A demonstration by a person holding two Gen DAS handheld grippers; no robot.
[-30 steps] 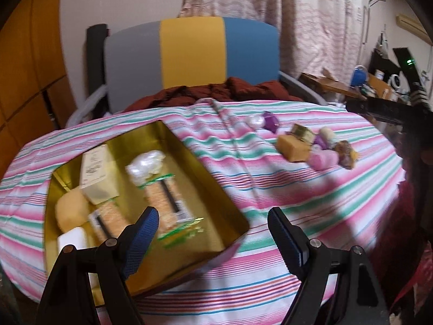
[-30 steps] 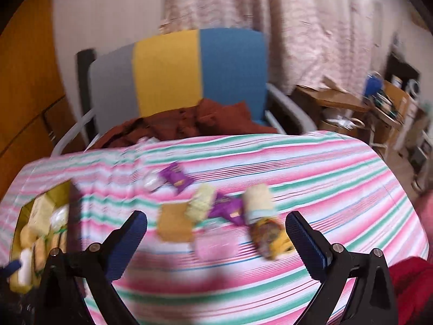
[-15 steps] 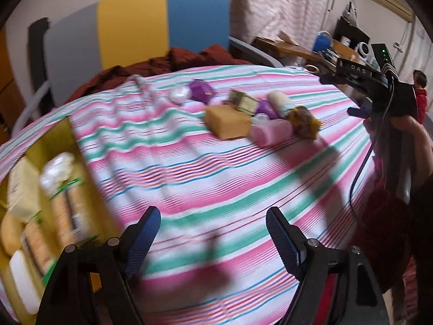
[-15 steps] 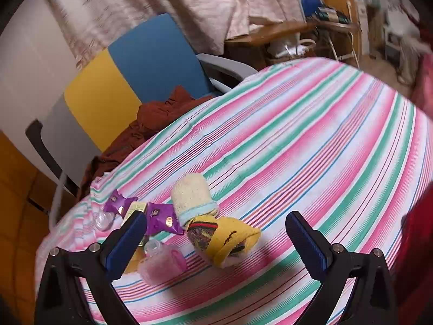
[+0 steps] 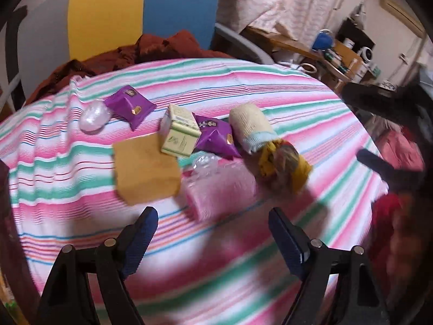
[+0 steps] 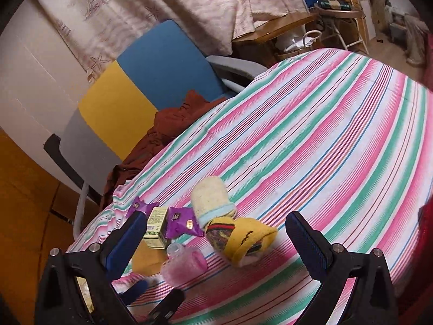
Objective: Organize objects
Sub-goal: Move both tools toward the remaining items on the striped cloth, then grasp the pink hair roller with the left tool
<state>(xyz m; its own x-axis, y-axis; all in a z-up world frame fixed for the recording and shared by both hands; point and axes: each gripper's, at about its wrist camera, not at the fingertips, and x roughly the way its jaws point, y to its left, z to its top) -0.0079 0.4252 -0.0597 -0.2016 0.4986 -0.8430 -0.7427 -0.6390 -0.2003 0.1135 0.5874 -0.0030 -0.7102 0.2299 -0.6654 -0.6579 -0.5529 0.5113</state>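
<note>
A cluster of small items lies on the striped tablecloth (image 5: 284,103). In the left wrist view I see a tan block (image 5: 146,168), a pale green box (image 5: 180,134), two purple packets (image 5: 130,107) (image 5: 215,136), a clear pink pouch (image 5: 220,187), a cream rolled sock (image 5: 250,127) and a yellow rolled sock (image 5: 284,166). My left gripper (image 5: 213,239) is open, just short of the pink pouch. My right gripper (image 6: 216,243) is open above the yellow sock (image 6: 243,241) and the pink pouch (image 6: 184,266).
A chair (image 5: 140,13) with yellow and blue back panels, with dark red cloth (image 5: 162,48) on its seat, stands behind the table. A cluttered wooden desk (image 5: 324,51) is at the far right. The right gripper's dark body (image 5: 387,100) shows at the right edge.
My left gripper swung right, away from the gold tin, and closed in on the item cluster. My right gripper tilted and moved closer over the socks. Both stayed open.
</note>
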